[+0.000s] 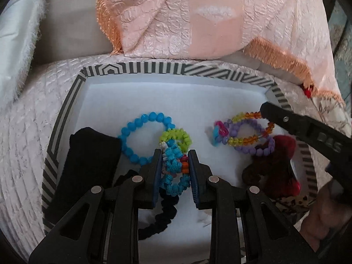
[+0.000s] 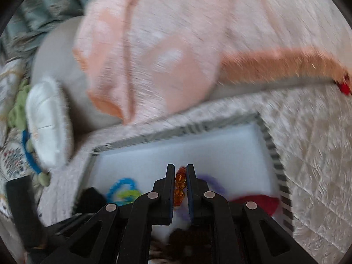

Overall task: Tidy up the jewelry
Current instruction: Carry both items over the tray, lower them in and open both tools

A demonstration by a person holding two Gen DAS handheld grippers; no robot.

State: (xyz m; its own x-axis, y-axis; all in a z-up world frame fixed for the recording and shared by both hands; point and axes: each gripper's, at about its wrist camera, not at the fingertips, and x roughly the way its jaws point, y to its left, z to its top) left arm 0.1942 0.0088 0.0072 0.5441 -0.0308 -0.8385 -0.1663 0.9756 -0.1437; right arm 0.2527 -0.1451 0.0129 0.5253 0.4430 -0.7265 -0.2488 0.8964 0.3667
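A striped-rim tray (image 1: 66,101) with a white floor holds jewelry. My left gripper (image 1: 175,154) is shut on a multicolour beaded bracelet (image 1: 175,165) of blue, green and orange beads. A blue bead bracelet (image 1: 129,138) lies to its left. My right gripper (image 2: 180,167) is shut on the orange section of a rainbow bead bracelet (image 2: 180,184); in the left wrist view that bracelet (image 1: 242,129) lies over a purple bead bracelet (image 1: 264,149), with the right gripper's tip (image 1: 266,110) at its far end. The right wrist view is motion-blurred.
A black pouch (image 1: 85,160) sits at the tray's left, a black scrunchie (image 1: 160,217) under my left gripper, a dark red scrunchie (image 1: 277,165) at the right. The tray (image 2: 275,154) rests on quilted bedding (image 1: 28,136). A pink fringed cloth (image 1: 198,22) lies behind.
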